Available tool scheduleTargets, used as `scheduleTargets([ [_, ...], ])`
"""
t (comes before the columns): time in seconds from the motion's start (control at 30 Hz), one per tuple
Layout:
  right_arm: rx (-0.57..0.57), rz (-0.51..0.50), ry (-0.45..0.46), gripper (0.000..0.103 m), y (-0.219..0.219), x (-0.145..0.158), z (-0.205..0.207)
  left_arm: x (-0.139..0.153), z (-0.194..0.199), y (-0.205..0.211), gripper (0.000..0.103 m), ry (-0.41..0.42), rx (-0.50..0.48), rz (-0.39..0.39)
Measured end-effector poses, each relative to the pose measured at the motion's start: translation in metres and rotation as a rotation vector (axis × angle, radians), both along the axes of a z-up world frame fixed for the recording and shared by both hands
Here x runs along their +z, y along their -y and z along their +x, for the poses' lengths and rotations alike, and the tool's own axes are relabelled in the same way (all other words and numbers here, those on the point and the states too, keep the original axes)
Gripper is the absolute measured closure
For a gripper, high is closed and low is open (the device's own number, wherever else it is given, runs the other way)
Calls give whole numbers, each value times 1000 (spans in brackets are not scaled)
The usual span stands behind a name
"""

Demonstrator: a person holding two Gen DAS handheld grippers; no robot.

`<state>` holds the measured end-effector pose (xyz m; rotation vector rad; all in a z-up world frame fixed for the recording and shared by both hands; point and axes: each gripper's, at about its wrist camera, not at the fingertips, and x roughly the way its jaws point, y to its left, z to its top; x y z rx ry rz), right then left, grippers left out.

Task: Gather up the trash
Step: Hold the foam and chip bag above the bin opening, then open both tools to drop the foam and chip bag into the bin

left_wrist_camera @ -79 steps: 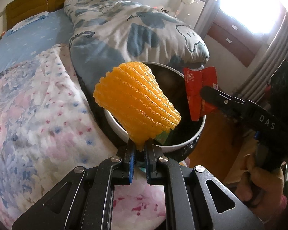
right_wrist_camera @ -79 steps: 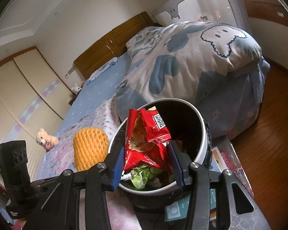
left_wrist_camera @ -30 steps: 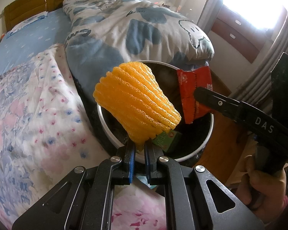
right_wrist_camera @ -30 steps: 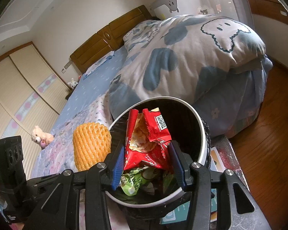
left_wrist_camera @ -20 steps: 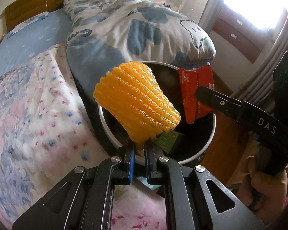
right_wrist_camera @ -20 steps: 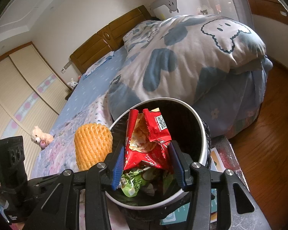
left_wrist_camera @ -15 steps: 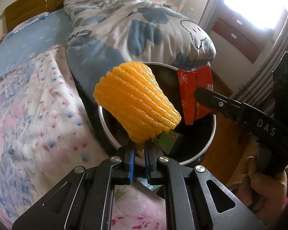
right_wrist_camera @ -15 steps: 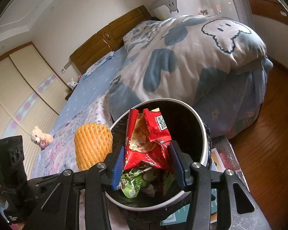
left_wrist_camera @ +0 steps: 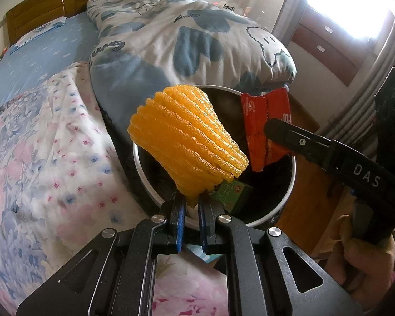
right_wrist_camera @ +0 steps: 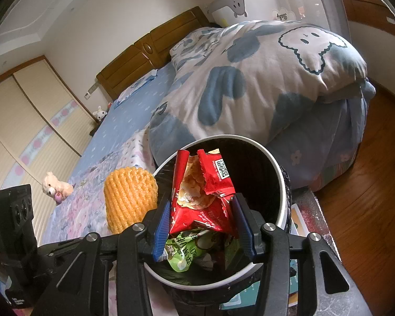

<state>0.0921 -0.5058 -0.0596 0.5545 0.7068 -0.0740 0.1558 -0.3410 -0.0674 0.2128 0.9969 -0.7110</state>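
My left gripper [left_wrist_camera: 190,205] is shut on an orange foam fruit net [left_wrist_camera: 187,139] and holds it upright over the near rim of a round white-rimmed trash bin [left_wrist_camera: 292,173]. The net also shows in the right wrist view [right_wrist_camera: 130,197], left of the bin [right_wrist_camera: 279,173]. My right gripper [right_wrist_camera: 201,216] is shut on a red snack wrapper [right_wrist_camera: 205,197] and holds it above the bin's opening. The wrapper shows in the left wrist view [left_wrist_camera: 266,129], at the bin's far right side. Green packets [right_wrist_camera: 187,250] lie inside the bin.
The bin stands against a bed with a floral quilt [left_wrist_camera: 39,158] and a blue-and-white duvet [left_wrist_camera: 184,39]. A wooden floor [right_wrist_camera: 368,197] lies to the right. A plush toy [right_wrist_camera: 56,187] sits on the bed. Papers [right_wrist_camera: 297,218] lie under the bin.
Both grippers have held their trash almost still over the bin; the views have shifted only slightly.
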Motion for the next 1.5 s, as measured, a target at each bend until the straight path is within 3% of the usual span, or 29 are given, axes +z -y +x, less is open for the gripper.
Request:
scheduleTargets([
  [1.23,2,0,0,54,0,2,0,0,-2,2,95,7,1,8],
  [1.37,0,-1,0,53,0,1,0,1,-2,1,86,8,4,11],
  [1.47,-3,11,-7,43,1,0,1,4,-2,-3,61,15,17,4],
  [1.5,-9,13,-10,40,1,0,1,5,-3,-5,60,19,20,0],
])
